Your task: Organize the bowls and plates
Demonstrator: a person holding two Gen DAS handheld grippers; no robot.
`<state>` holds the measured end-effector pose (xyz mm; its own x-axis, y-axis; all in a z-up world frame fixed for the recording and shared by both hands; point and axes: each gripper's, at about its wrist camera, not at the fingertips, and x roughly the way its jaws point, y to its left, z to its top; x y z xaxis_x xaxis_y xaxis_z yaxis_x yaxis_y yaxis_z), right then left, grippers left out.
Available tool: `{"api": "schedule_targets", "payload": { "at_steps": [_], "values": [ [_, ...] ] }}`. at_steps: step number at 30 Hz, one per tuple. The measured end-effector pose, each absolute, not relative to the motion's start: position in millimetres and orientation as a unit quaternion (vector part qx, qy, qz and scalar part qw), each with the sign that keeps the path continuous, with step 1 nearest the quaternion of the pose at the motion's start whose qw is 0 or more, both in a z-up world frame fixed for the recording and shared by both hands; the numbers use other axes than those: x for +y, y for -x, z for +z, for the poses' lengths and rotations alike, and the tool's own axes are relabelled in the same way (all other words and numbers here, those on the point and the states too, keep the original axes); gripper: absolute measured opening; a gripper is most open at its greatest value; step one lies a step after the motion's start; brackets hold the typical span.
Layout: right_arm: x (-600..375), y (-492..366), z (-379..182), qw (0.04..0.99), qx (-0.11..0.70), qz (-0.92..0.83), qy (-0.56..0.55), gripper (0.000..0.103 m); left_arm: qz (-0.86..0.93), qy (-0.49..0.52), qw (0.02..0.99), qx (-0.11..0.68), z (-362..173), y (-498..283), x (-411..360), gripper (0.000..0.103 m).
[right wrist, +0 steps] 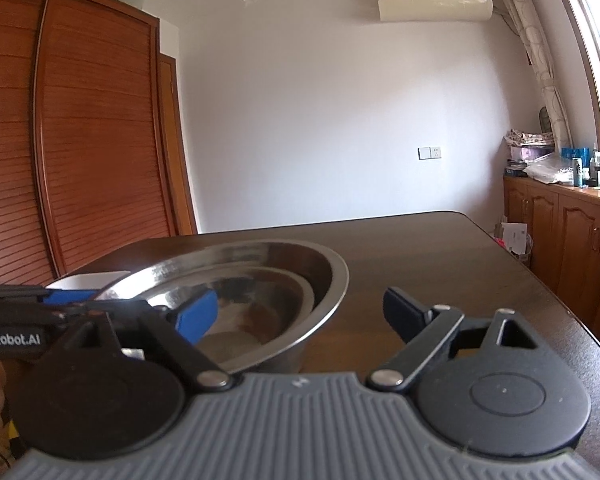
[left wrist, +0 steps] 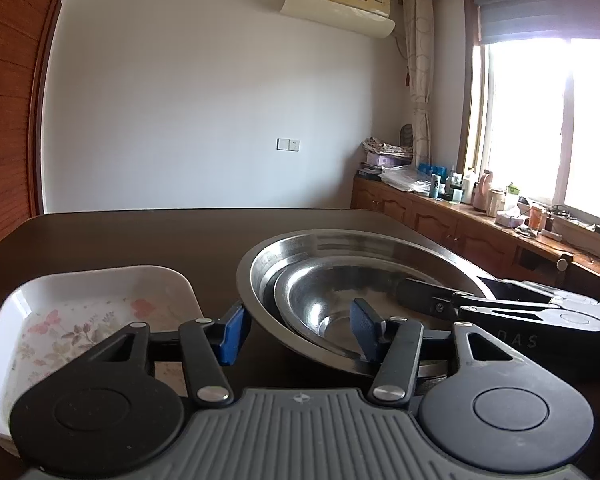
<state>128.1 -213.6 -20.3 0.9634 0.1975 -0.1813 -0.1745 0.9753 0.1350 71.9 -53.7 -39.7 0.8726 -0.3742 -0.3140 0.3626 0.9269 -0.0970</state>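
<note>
Nearest the left wrist camera, the left gripper [left wrist: 298,330] has its blue-padded jaws spread wide across the near rim of the large steel bowl [left wrist: 440,250]: one finger stands outside the rim and the other inside, over the nested bowls, and neither pad visibly presses the metal. Within that bowl sits a smaller steel bowl [left wrist: 320,292], tipped so its mouth faces the camera, with what looks like a still smaller one in its bottom. Just to the left of the stack, on the dark table [left wrist: 140,236], lies a white rectangular dish [left wrist: 100,308] with a flower print, its long axis running away from the camera towards the right. In the right wrist view the right gripper [right wrist: 304,314] likewise straddles the near rim of the big bowl, jaws wide apart; its left pad hangs inside the bowl, its right finger stands over bare table, and no grip shows. From the other side, the right gripper's dark fingers reach in over the bowl's right edge.
</note>
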Motion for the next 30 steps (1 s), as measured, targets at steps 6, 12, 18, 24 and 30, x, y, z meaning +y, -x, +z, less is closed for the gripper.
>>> {"api": "schedule_targets", "payload": {
  "at_steps": [6,12,18,24,30],
  "values": [
    [-211,-124,-22,0.986,0.101,0.112,-0.076,0.063,-0.194,0.028,0.966,0.168,-41,-72,-51,0.075],
    [-209,-119,-23,0.987,0.091,0.103,-0.078,0.049,-0.194,0.023,0.967,0.162,-42,-68,-50,0.072],
    [-215,-114,-26,0.986,0.084,0.101,-0.103,0.045,-0.195,0.008,0.968,0.157,-42,-62,-50,0.072],
    [-216,-110,-25,0.985,0.071,0.103,-0.121,0.044,-0.196,0.004,0.970,0.145,-38,-57,-44,0.072],
    [-212,-109,-20,0.985,0.062,0.104,-0.123,0.044,-0.194,0.012,0.972,0.129,-29,-45,-31,0.072]
  ]
}}
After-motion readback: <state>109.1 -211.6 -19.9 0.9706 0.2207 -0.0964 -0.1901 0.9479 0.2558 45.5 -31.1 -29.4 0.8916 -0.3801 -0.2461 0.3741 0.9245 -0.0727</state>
